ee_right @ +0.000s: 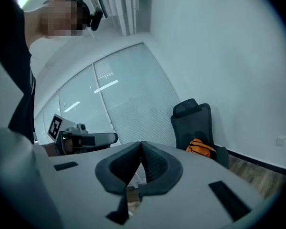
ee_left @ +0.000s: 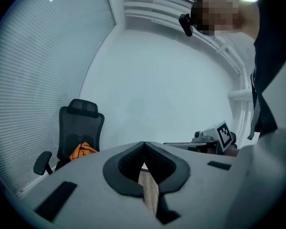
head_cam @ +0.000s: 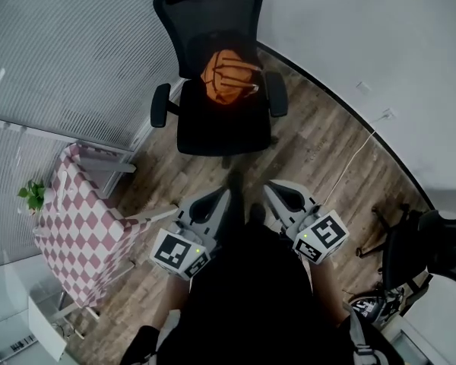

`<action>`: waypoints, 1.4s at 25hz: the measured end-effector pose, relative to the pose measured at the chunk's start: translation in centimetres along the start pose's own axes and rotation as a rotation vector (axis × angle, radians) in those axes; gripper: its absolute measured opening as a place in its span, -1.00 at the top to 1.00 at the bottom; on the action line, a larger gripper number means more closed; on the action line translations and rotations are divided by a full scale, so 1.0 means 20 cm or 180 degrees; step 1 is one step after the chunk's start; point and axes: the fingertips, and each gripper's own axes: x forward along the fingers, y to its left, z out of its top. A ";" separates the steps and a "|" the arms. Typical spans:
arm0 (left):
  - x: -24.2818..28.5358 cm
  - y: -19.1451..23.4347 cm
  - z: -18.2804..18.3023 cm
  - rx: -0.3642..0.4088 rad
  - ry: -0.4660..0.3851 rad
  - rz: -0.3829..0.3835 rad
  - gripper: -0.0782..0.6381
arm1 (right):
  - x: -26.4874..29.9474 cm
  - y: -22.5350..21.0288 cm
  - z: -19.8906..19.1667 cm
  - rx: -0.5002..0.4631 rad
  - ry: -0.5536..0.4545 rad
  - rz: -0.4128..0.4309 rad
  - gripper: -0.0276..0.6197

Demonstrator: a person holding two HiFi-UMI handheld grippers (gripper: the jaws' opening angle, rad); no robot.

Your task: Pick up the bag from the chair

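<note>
Plainly, we stand a little way back from the chair [head_cam: 222, 124], a black office chair with a mesh back and armrests. The bag [head_cam: 226, 76] is orange with dark straps. It sits at the back of the seat, leaning against the backrest. Neither gripper touches it; we hold both close to our body, well apart from the chair, with their jaws pointing toward it over the wooden floor [head_cam: 319, 139].

The left gripper [head_cam: 222, 202] has its jaws brought together. In the left gripper view the dark pads meet at the tips with nothing caught between them, and only a sliver of floor shows in the gap lower down. From there the chair and bag appear low on the left, and the right gripper's marker cube on the right.

The right gripper [head_cam: 281, 198] is the same — pads touching at the tips, holding nothing. Its own view places the chair and the orange bag to the right of the jaws, against the white wall.

To our left stands a table [head_cam: 76, 219] under a pink-and-white checked cloth, with a small green plant [head_cam: 33, 195] just beside its far edge. A pale cable [head_cam: 349, 166] trails across the floor on the right, near what seems to be a second dark chair [head_cam: 418, 249], though it is cut off at the frame edge.
</note>
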 end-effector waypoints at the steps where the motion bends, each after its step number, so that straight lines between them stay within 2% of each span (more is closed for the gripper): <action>1: 0.04 0.03 0.00 -0.0003 -0.0003 -0.0028 0.69 | 0.02 -0.02 0.01 -0.0067 0.0023 -0.0009 0.85; 7: 0.30 0.27 0.10 -0.0119 -0.0017 -0.0234 0.69 | 0.23 -0.23 0.12 -0.0082 0.0020 -0.0175 0.85; 13: 0.58 0.55 0.25 -0.0013 0.0010 -0.0432 0.69 | 0.48 -0.41 0.35 -0.0410 -0.0039 -0.0409 0.85; 19: 0.81 0.89 0.32 0.0099 0.0059 -0.0440 0.69 | 0.72 -0.56 0.42 -0.0408 -0.0020 -0.0654 0.85; 24: 0.97 1.20 0.28 0.0038 0.0175 -0.0419 0.69 | 0.91 -0.66 0.34 -0.0589 0.0317 -0.0903 0.85; 29: 1.15 1.45 0.16 -0.0070 0.0336 -0.0441 0.69 | 0.99 -0.75 0.29 -0.0297 0.0370 -0.1073 0.85; 35: 1.35 1.66 -0.02 -0.0142 0.0505 -0.0423 0.68 | 1.06 -0.82 0.25 -0.0208 0.0532 -0.1141 0.85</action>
